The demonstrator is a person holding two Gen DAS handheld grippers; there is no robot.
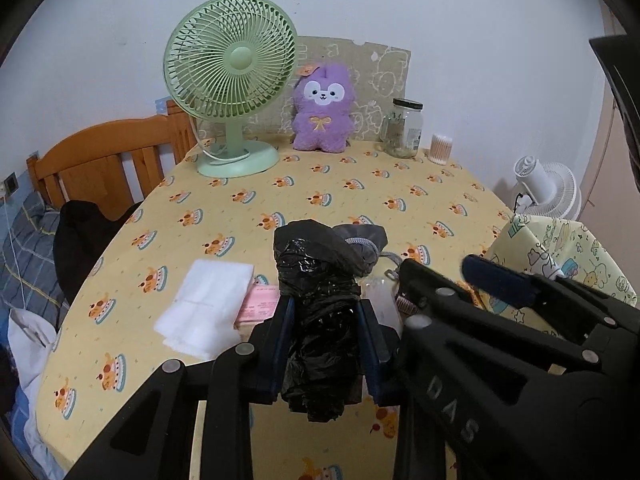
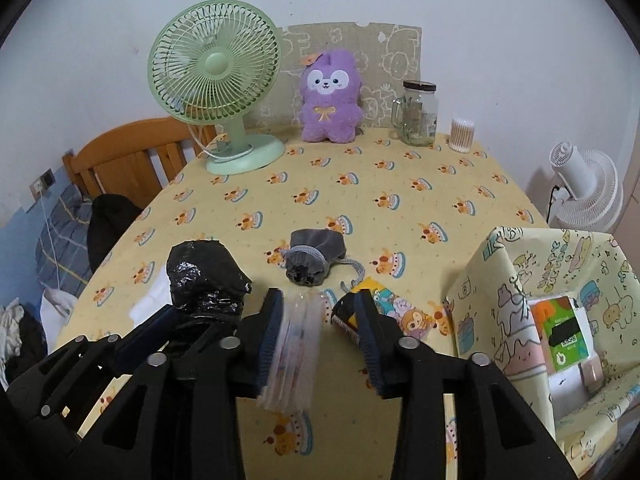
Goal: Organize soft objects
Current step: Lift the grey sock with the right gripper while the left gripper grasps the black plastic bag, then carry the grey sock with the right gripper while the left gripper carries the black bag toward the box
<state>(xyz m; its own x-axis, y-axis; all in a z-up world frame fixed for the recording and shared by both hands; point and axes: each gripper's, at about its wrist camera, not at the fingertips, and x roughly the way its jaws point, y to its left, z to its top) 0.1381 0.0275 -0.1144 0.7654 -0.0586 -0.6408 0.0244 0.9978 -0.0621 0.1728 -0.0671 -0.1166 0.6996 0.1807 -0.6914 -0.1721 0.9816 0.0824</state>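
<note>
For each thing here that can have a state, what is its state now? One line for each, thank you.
left gripper: shut on the black plastic bag roll, lifted.
right gripper: open; clear plastic packet blurred between the jaws, against one pad.
grey drawstring pouch: lying on the table, mouth gathered.
glass jar: upright, lid on.
storage box: open.
green fan: upright.
</note>
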